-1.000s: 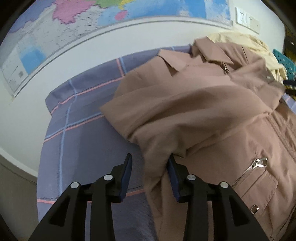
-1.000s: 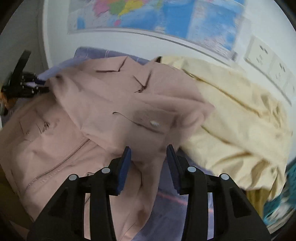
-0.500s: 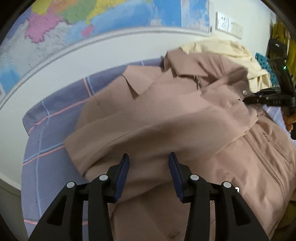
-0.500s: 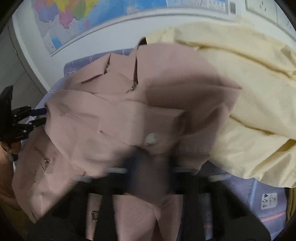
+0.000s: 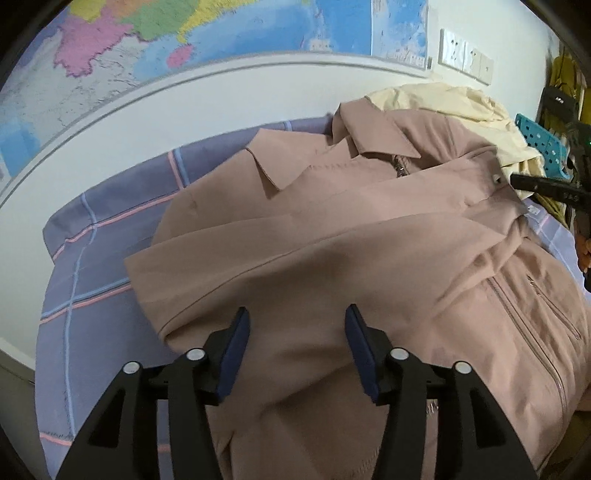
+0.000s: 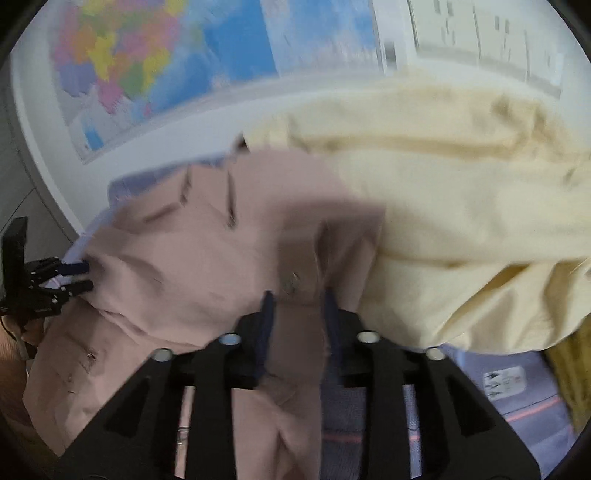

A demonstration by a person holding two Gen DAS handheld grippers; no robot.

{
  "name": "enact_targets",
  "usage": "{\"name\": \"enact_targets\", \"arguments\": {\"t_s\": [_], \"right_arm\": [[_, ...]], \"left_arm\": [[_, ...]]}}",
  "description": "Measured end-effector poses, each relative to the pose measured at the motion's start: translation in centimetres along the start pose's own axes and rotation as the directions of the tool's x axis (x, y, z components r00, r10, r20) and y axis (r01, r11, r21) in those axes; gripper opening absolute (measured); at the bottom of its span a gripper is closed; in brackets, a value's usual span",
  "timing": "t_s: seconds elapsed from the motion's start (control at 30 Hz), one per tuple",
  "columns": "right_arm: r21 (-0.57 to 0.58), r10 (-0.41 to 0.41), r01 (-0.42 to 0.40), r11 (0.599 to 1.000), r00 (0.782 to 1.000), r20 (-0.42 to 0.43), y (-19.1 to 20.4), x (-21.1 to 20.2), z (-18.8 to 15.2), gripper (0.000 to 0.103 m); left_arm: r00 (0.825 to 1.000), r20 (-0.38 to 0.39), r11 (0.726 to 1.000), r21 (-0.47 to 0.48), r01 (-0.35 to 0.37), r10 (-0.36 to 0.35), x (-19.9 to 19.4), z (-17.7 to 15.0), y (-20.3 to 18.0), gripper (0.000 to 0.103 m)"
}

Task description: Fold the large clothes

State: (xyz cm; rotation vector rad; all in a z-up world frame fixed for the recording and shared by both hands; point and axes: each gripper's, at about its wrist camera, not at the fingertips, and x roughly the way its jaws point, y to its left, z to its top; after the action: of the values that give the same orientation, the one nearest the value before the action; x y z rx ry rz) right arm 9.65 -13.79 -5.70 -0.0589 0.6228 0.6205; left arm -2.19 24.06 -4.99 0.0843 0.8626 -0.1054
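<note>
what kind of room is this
Probably a bedroom or dorm room: a checked bedsheet with a pink jacket spread on it, a wall map above, and wall sockets.

Place: I read this as a home bedroom.
Bed: sheet [image 5: 110, 236], purple plaid, pushed against a white wall [image 5: 192, 110].
Wall: big coloured map [image 5: 207, 33]; white switch plates [image 5: 465, 61] beside it.
Laundry: pink jacket [image 5: 332, 236] spread on the sheet, yellow garment [image 6: 443, 206] heaped behind it.
Storage: teal perforated basket [image 5: 543, 144] at my far right.

Plaid-sheeted bed [image 5: 110, 258] under pink jacket [image 5: 332, 240], yellow garment [image 6: 461, 203]
</note>
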Motion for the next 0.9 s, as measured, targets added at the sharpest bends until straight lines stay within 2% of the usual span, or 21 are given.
{"name": "enact_targets", "arguments": {"t_s": [0.1, 0.17, 0.23, 0.3, 0.4, 0.43, 0.47, 0.5, 0.53, 0.67, 0.8, 0.9], "right_arm": [[-0.062, 0.047, -0.044, 0.997, 0.998, 0.037, 2.1, -1.2, 0.0, 0.042], [-0.108, 0.088, -0.088, 0.990, 0.996, -0.005, 3.3, -0.2, -0.2, 0.041], [-0.119, 0.097, -0.107, 0.987, 0.992, -0.086, 3.7, 2.1, -0.9, 0.041], [-0.107, 0.065, -0.083, 0.991, 0.985, -0.160, 3.3, 4.8, -1.6, 0.040], [-0.095, 0.043, -0.061, 0.994, 0.983, -0.178, 2.8, 5.9, -2.1, 0.040], [-0.063, 0.067, -0.077, 0.995, 0.986, -0.155, 2.5, 5.0, -2.0, 0.041], [-0.047, 0.093, -0.100, 0.994, 0.987, -0.133, 2.3, 4.1, -2.0, 0.051], [-0.039, 0.114, -0.119, 0.992, 0.988, -0.108, 2.2, 2.8, -2.2, 0.063], [-0.041, 0.119, -0.123, 0.992, 0.988, -0.098, 2.2, 1.9, -2.4, 0.066], [-0.004, 0.176, -0.177, 0.984, 0.980, -0.097, 1.3, -1.9, -4.2, 0.073], [0.106, 0.237, -0.225, 0.969, 0.965, -0.114, -0.8, -4.3, -7.4, 0.080], [0.206, 0.289, -0.260, 0.943, 0.949, -0.128, -2.1, -5.7, -10.6, 0.083]], "left_arm": [[1.000, 0.024, 0.999, -0.034, -0.009, 0.010, -1.6, -1.0, 0.6, 0.056], [1.000, 0.027, 0.998, -0.060, -0.014, 0.015, -2.4, -1.8, 0.9, 0.057], [0.999, 0.021, 0.997, -0.080, -0.024, 0.026, -2.9, -2.8, 1.3, 0.060], [0.999, 0.017, 0.994, -0.102, -0.027, 0.029, -3.4, -3.7, 1.6, 0.060], [0.999, 0.014, 0.988, -0.149, -0.029, 0.031, -4.6, -5.4, 2.4, 0.060], [1.000, 0.012, 0.985, -0.171, -0.026, 0.029, -5.1, -6.1, 2.7, 0.060], [1.000, 0.008, 0.981, -0.193, -0.021, 0.023, -5.6, -6.9, 3.0, 0.062], [1.000, 0.005, 0.978, -0.206, -0.018, 0.020, -5.8, -7.4, 3.2, 0.069], [1.000, 0.005, 0.974, -0.226, -0.016, 0.018, -6.4, -8.3, 3.4, 0.074], [1.000, 0.001, 0.960, -0.279, 0.009, -0.009, -7.8, -10.7, 3.8, 0.079], [0.996, 0.002, 0.936, -0.342, 0.081, -0.086, -8.6, -13.2, 3.5, 0.080], [0.994, -0.017, 0.928, -0.360, 0.099, -0.112, -8.9, -14.7, 2.7, 0.081]]}}
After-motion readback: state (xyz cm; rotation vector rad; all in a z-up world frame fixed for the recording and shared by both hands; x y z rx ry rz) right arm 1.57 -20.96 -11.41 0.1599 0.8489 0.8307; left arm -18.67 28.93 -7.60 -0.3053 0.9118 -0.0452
